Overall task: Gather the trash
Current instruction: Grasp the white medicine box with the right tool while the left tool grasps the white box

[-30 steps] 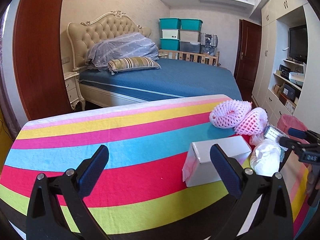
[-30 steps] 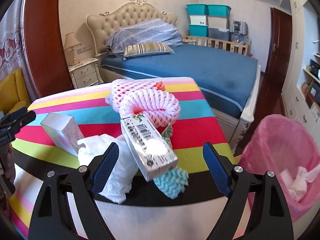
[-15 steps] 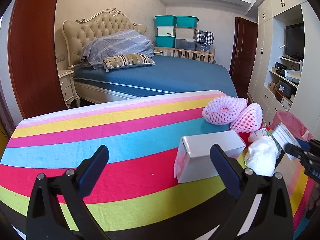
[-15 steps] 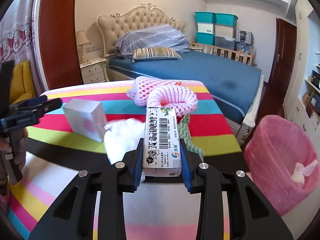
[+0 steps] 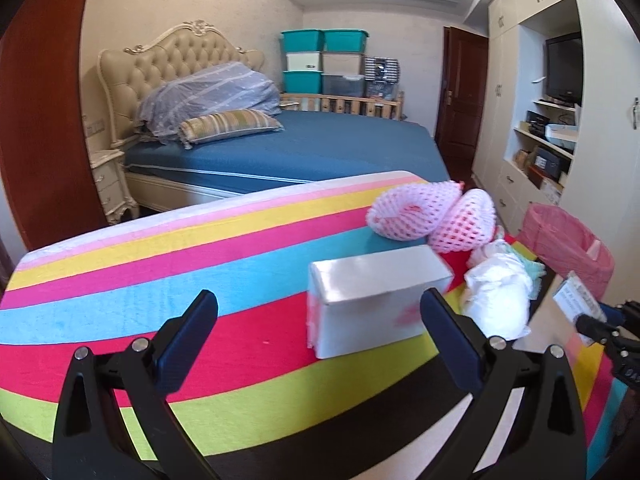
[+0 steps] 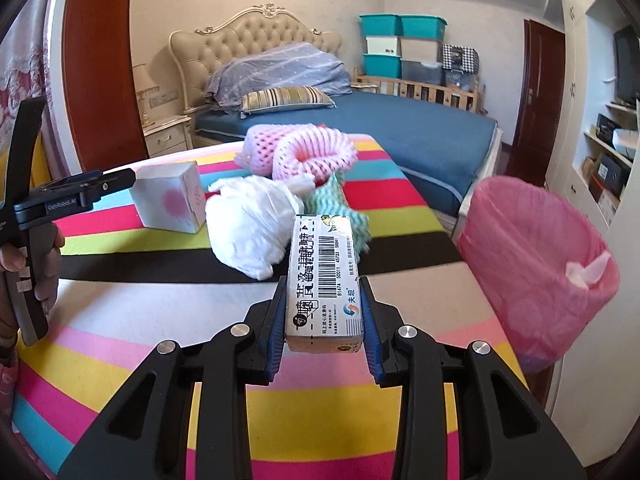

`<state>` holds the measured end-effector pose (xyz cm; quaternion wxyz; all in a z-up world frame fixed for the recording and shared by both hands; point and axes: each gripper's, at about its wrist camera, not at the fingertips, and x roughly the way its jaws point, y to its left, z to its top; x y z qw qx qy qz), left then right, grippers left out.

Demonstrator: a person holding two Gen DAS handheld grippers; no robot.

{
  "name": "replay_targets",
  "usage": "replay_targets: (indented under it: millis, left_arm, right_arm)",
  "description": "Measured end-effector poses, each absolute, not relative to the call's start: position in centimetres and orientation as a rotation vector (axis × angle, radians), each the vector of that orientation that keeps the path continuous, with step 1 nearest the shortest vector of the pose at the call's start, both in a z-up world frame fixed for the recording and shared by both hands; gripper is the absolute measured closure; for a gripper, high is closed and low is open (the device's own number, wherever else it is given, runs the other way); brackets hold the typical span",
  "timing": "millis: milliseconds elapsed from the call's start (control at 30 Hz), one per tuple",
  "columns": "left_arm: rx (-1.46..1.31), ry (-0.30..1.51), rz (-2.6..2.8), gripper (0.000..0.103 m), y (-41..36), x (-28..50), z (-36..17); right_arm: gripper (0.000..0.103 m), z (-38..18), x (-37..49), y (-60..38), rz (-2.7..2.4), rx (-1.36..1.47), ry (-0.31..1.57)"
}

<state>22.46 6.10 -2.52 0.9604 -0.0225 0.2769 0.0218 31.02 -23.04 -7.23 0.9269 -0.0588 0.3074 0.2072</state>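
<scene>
Trash for this pick is the barcoded carton [image 6: 323, 280], clamped between the two blue pads of the right gripper [image 6: 325, 322] and held off the striped cloth [image 6: 120, 308], pointing forward. Only the near end of the carton sits between the pads, so most of its length juts ahead; a quick swing toward the pink-lined bin [image 6: 536, 264] could lever it loose or twist it in the grip, dropping it on the cloth or the floor.

That bin stands to the right, beyond the table's right edge, and its thin liner rim looks soft. Brushing it with the carton or the fingers could likely fold the liner inward or tip the bin. The air between carton and bin mouth looks open.

Straight ahead lies the remaining litter: a crumpled white bag [image 6: 252, 224], a green cloth scrap [image 6: 340, 208], pink foam nets [image 6: 308, 152] and a white box [image 6: 172, 200]. A forward push would disturb them, so the safer path runs rightward.

Left gripper [image 5: 320, 344] hovers with its jaws spread wide, holding nothing, with the white box just beyond its fingertips and bare cloth to its left.
</scene>
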Motion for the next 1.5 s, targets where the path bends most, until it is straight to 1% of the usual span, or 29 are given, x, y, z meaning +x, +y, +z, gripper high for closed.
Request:
replay_targets:
  millis: [333, 567, 667, 800, 1000, 1167, 1200, 1267, 1300, 1333, 1433, 1500]
  left_arm:
    - [-0.041, 0.575, -0.004, 0.005, 5.0, 22.7, -3.2]
    - [0.115, 0.581, -0.050, 0.005, 5.0, 23.5, -2.3]
    - [0.105, 0.628, -0.086, 0.005, 5.6, 24.9, -2.9]
    - [0.158, 0.697, -0.158, 0.005, 5.5, 26.4, -4.2]
    - [0.295, 0.724, -0.233, 0.005, 4.1, 28.5, -5.3]
    - [0.309, 0.740, -0.303, 0.005, 2.7, 30.0, -5.9]
    - [0.308, 0.755, -0.330, 0.007, 2.2, 30.0, -6.1]
    - [0.325, 0.748, -0.349, 0.018, 1.3, 29.3, -6.1]
    - [0.339, 0.744, -0.359, 0.035, 0.6, 28.8, -6.1]
    - [0.348, 0.754, -0.363, 0.044, 0.1, 28.3, -6.3]
    - [0.361, 0.744, -0.328, 0.057, -0.7, 26.8, -6.4]
    - [0.343, 0.738, -0.330, 0.063, -0.9, 25.8, -6.4]
  right_arm:
    - [0.070, -7.8, 30.9, -24.1, 0.421, -0.079, 0.628]
    - [0.070, -7.6, 30.9, -24.2, 0.428, -0.063, 0.619]
    - [0.070, -7.6, 30.9, -24.5, 0.432, -0.047, 0.618]
    - [0.070, -7.5, 30.9, -24.9, 0.435, -0.026, 0.614]
    - [0.070, -7.6, 31.0, -25.0, 0.438, -0.022, 0.615]
    - [0.070, -7.6, 31.0, -25.0, 0.435, -0.019, 0.617]
    - [0.070, -7.6, 31.0, -25.0, 0.435, -0.019, 0.617]
    - [0.070, -7.6, 31.0, -25.0, 0.436, -0.018, 0.617]
    - [0.070, -7.6, 31.1, -25.0, 0.436, -0.015, 0.617]
    - [0.070, -7.6, 31.1, -25.1, 0.438, -0.012, 0.618]
    - [0.070, -7.6, 31.1, -25.0, 0.440, -0.011, 0.618]
    - [0.070, -7.6, 31.2, -25.0, 0.442, -0.013, 0.614]
